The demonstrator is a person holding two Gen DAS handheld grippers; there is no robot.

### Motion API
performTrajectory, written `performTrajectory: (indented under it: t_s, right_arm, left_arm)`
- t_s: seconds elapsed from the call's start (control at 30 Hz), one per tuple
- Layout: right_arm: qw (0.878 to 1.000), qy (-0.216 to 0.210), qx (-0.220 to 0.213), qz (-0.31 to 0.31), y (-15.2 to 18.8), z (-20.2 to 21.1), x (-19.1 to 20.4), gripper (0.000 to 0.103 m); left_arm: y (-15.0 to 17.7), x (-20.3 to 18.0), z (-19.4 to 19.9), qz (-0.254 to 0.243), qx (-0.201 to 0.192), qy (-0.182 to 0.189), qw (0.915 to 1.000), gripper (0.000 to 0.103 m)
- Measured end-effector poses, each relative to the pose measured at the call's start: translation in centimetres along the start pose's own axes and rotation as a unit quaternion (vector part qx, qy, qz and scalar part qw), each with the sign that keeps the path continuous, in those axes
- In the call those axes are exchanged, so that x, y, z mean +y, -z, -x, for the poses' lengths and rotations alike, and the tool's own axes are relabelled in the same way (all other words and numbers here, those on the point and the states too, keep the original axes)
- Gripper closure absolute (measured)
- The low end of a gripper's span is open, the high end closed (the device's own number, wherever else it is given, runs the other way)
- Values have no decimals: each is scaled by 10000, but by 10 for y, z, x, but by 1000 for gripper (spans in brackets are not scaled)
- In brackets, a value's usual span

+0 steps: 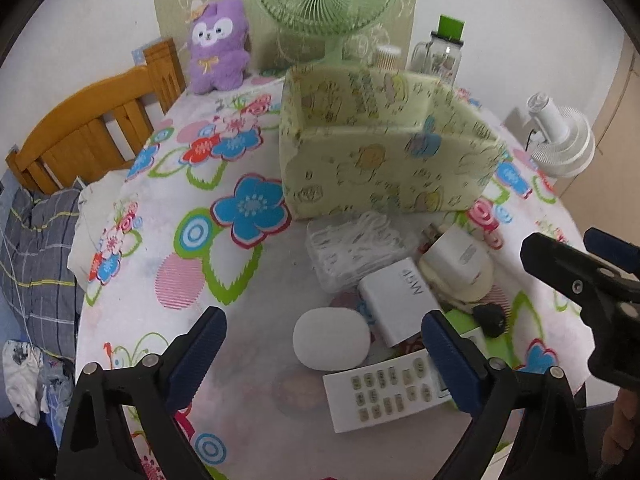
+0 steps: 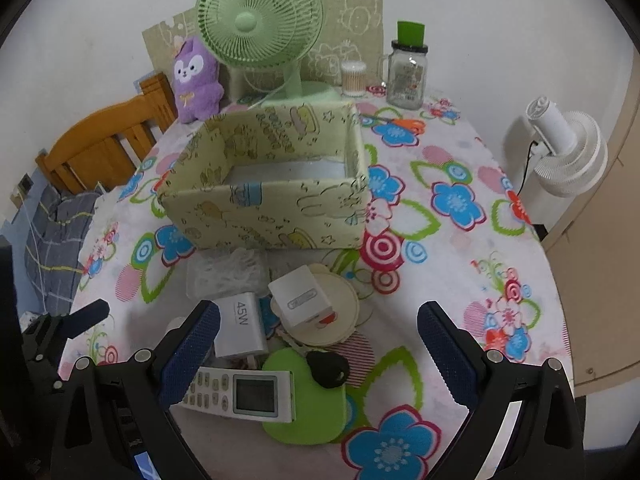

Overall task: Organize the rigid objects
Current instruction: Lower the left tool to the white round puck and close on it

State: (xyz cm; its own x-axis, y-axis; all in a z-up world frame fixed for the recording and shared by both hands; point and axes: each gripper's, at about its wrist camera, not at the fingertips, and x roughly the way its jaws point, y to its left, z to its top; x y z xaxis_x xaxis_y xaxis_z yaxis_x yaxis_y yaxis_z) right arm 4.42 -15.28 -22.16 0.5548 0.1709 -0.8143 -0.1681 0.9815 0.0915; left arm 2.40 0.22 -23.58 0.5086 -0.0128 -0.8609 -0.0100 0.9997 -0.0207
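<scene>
A pile of small items lies on the flowered tablecloth in front of an open, pale green patterned box (image 2: 268, 216). It holds a white remote (image 2: 240, 394), a white 45W charger (image 2: 240, 326), a white cube adapter (image 2: 300, 300), a black key fob (image 2: 328, 368), a green coaster (image 2: 308, 416) and a white rounded object (image 1: 332, 338). My left gripper (image 1: 324, 348) hovers open above the rounded object and the remote (image 1: 384, 392), touching neither. My right gripper (image 2: 320, 344) hangs open over the key fob and coasters with nothing held.
A clear bag of white pieces (image 1: 352, 248) lies against the box front. A green fan (image 2: 260, 24), a purple plush (image 2: 196, 80), a glass jar (image 2: 408, 72) and a cotton swab tub (image 2: 354, 78) line the back. A wooden chair (image 1: 92, 128) stands left, a white fan (image 2: 568, 156) right.
</scene>
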Motion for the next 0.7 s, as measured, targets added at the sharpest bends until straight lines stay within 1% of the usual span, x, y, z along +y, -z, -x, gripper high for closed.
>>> performTrajectory:
  t_s: [0.17,0.33,0.43,0.47,0.57,0.63,0.7]
  right_arm:
    - [9998,-29,185,-108,8,-20,0,3]
    - [9991,61,380,-151,19,-40,-2,3]
    - [9987,118,424,-267,23,-49,-7,4]
    - [9985,145,436,-307,24,-51,-9,7]
    - [9975,194,514,-437,25,-59,-14,10]
    - [9971,244,542,-476,27,-63,-17,11]
    - [9968,276,577,-472,29,-66,-17,12]
  left_arm:
    - [7,3,-21,-37,225,-73,9997,8]
    - [7,8,-36,-48,295,-121,9995,10]
    - [5,6,-44,-110,371,-186,9991,16]
    - [4,6,-47,-128,442,-213,9987,17]
    - [6,4,-51,-150,544,-111,9983,21]
    - [9,2,-52,-217,568,-146,9980,22]
    - [14,1,-56,-275,690,-146,9971,26]
